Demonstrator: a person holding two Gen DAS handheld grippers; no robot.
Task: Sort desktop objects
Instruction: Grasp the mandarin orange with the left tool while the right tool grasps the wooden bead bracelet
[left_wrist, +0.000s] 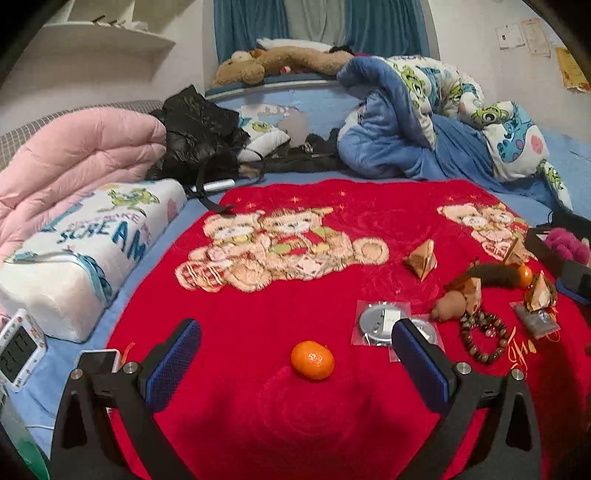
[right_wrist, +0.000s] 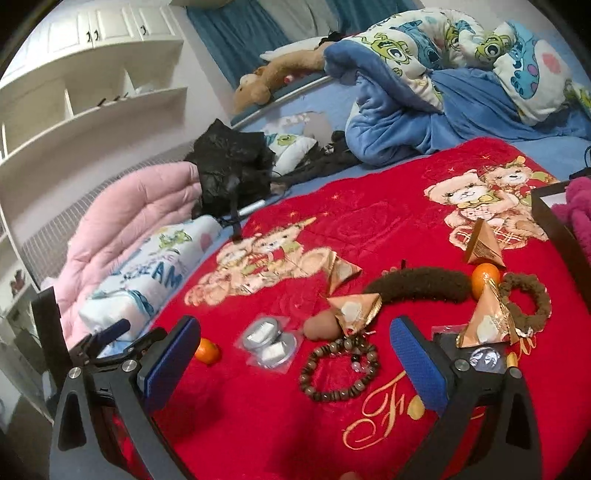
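Note:
On a red bear-print blanket (left_wrist: 295, 413) lie small objects. A tangerine (left_wrist: 312, 360) sits between the jaws of my open, empty left gripper (left_wrist: 295, 350), untouched; it also shows in the right wrist view (right_wrist: 207, 350). My right gripper (right_wrist: 295, 350) is open and empty above a brown bead bracelet (right_wrist: 339, 371), which also shows in the left wrist view (left_wrist: 484, 338). Silver discs in clear bags (right_wrist: 267, 345) lie left of the bracelet. Gold pyramid packets (right_wrist: 356, 308), a second tangerine (right_wrist: 485, 278) and a brown plush tail (right_wrist: 421, 286) lie beyond.
A black box (right_wrist: 565, 236) with pink fluffy stuff (right_wrist: 580, 210) stands at the right edge. A white pillow (left_wrist: 88, 251), a pink quilt (left_wrist: 74, 162), black clothing (left_wrist: 199, 136) and a blue duvet (left_wrist: 424, 122) surround the blanket. A small clock (left_wrist: 18, 349) sits at the left.

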